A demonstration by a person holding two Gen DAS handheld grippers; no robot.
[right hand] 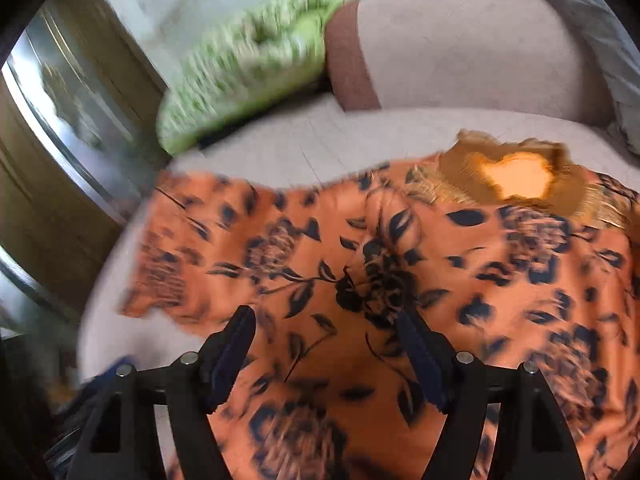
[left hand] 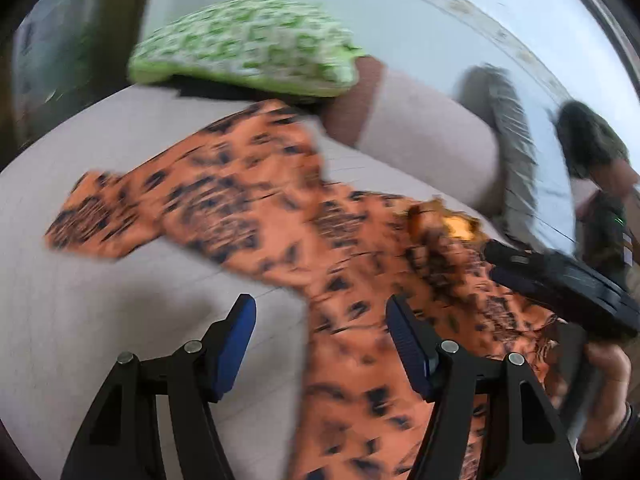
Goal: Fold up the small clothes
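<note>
Both feeds are pretty smeared right now. From the left wrist view the orange floral top (left hand: 280, 216) has its print blurred into streaks, and its near end runs off the bottom edge. The green pillow (right hand: 244, 68) in my right wrist view is just a fuzzy blob. The right gripper (left hand: 560, 280) is cut off at the right edge, so I can't read its fingers there.

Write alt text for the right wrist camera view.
An orange floral garment lies spread on a beige sofa, its neck opening at the far side. The right gripper hovers open above it; a green patterned cushion sits behind.
</note>
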